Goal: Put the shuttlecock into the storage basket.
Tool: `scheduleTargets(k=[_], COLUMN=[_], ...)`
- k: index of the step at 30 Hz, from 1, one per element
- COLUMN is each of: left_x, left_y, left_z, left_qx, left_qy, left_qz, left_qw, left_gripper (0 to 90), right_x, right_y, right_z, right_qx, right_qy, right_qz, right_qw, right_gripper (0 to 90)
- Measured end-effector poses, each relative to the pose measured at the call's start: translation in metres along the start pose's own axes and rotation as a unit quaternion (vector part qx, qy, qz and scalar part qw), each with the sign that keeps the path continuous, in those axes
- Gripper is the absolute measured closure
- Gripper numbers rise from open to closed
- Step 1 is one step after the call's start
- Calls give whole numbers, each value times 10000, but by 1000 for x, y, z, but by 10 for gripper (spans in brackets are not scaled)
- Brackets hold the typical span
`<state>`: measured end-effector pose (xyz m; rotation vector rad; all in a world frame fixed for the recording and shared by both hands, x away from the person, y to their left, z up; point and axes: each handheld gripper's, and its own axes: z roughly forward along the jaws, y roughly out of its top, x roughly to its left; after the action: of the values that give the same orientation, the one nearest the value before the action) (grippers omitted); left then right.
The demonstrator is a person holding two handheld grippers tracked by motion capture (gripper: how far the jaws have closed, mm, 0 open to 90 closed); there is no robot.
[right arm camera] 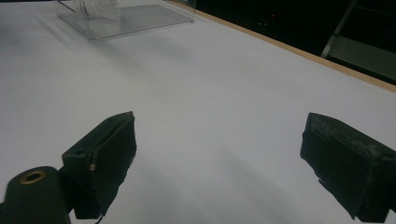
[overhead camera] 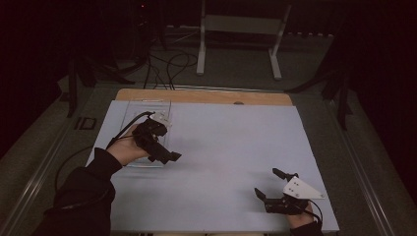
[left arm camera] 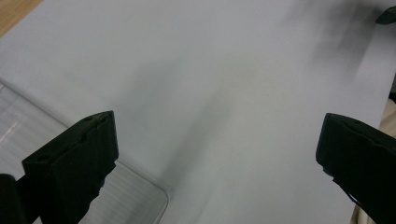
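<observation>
the left gripper point(overhead camera: 164, 152) (jaws apart, empty) hovers over the clear tray point(overhead camera: 164, 105) at far left, probably about to reach in, while the right gripper point(overhead camera: 269, 184) waits near, jaws apart too.

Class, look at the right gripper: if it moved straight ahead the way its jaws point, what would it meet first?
The right gripper, jaws open, faces bare white table cover. Its path looks free; the clear tray lies off to the left, though depth is uncertain.
</observation>
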<state>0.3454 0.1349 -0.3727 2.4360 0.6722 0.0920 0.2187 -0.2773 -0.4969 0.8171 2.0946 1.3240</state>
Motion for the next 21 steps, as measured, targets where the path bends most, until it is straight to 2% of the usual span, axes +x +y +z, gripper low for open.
scheduleTargets(k=[2, 10, 21], left_x=[-3, -16, -32], left_y=[2, 5, 2], left_z=[2, 17, 34], left_qx=[-6, 235, 328], left_qy=[-43, -276, -516], left_qz=[58, 239, 499], left_qw=[10000, 9991, 9969], left_gripper=[0, 0, 0], right_x=[0, 0, 0], right_y=[0, 0, 0], right_z=[0, 0, 0], right_qx=[5, 3, 10], right_qy=[1, 4, 12], right_qz=[-2, -3, 1], right_qw=[10000, 10000, 10000], right_gripper=[102, 103, 102])
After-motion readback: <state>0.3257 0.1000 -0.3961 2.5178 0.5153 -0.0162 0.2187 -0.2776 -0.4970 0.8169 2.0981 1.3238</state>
